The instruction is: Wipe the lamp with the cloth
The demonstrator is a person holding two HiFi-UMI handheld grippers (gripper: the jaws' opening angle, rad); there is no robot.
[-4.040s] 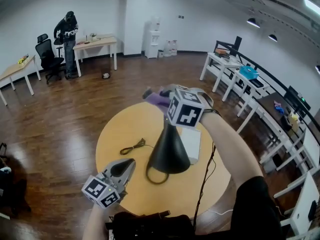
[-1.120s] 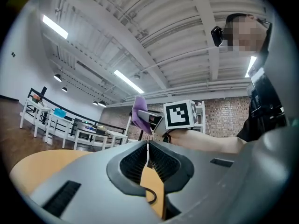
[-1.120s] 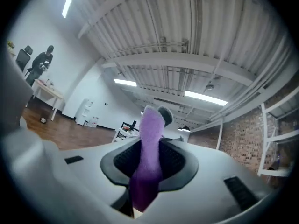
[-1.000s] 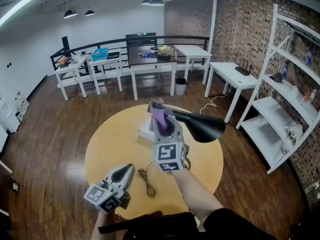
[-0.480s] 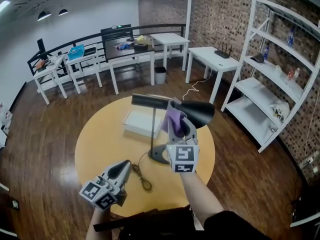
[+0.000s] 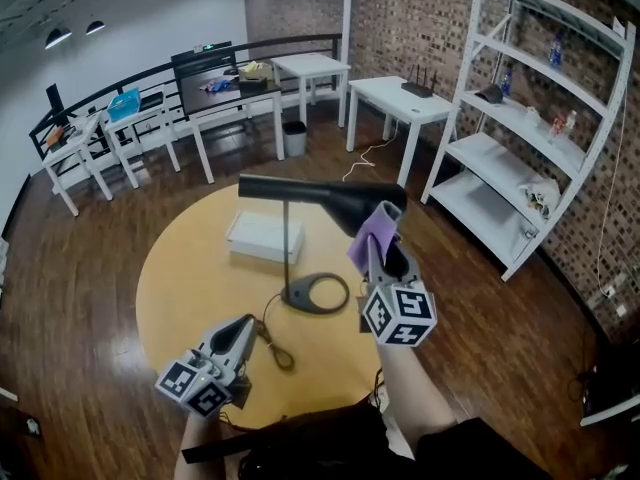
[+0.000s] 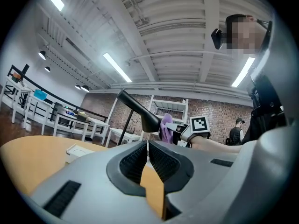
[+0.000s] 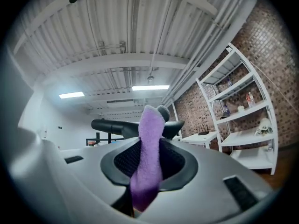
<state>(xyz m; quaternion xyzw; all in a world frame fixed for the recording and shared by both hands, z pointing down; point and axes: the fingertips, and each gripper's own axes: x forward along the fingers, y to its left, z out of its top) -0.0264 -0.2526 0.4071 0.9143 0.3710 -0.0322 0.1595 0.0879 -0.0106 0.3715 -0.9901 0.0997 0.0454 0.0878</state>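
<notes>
We have the right gripper clenched on the purple cloth: its two jaws pinch the fabric in the middle, with a strip standing up past the tips and the rest hanging down between the pads. The upper end of the cloth sits at the wide right end of the black lamp and seems to touch the rim of the shade there. The shade lies level, its narrow end pointing left, on top of a thin upright pole. The pole rises from a ring-shaped foot that rests near the middle of the round yellow table, just left of our right gripper. Our left gripper hangs low at the near left, over the near part of the table, with its jaws pressed together and nothing between them; it is well apart from the lamp. Just to its right a black cable lies looped on the tabletop and runs towards the lamp's foot. A flat white box lies on the far side of the table, behind the pole and a little to its left. Beyond the table, white shelves stand on the right against a brick wall, and several white tables line the far side of the room
</notes>
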